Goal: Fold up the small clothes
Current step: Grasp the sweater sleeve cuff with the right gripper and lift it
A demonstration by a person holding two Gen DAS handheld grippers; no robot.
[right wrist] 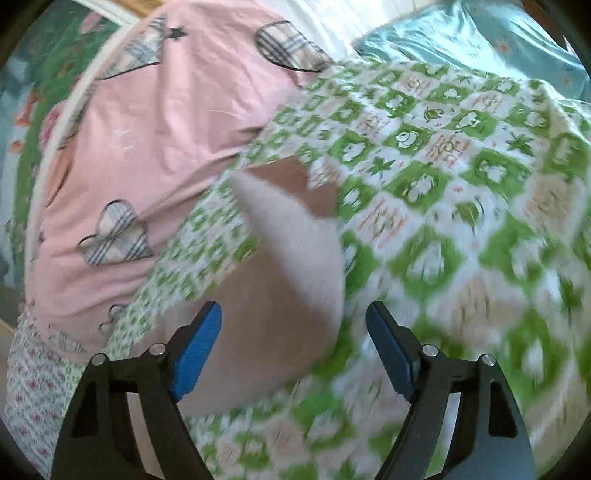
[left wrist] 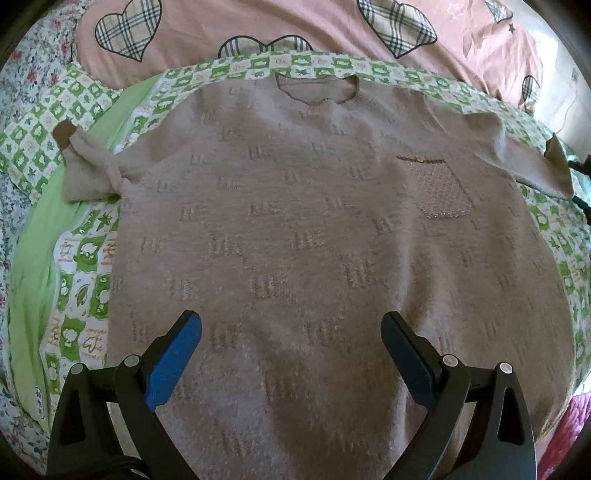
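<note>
A small beige knit sweater (left wrist: 295, 221) lies flat, front up, on a green-and-white checked blanket (left wrist: 85, 295). It has a chest pocket (left wrist: 439, 190), its neck is at the far side, and its left sleeve (left wrist: 92, 173) is bunched. My left gripper (left wrist: 291, 325) is open above the sweater's lower part, empty. In the right wrist view, the sweater's right sleeve (right wrist: 295, 251) with its brown cuff (right wrist: 295, 177) lies on the blanket (right wrist: 461, 184). My right gripper (right wrist: 295, 317) is open just above the sleeve, empty. That view is motion-blurred.
A pink cover with plaid hearts (left wrist: 295, 26) lies beyond the blanket and shows at the left of the right wrist view (right wrist: 147, 129). A floral sheet (left wrist: 26, 74) is at the left. A teal cloth (right wrist: 461, 33) is at the far right.
</note>
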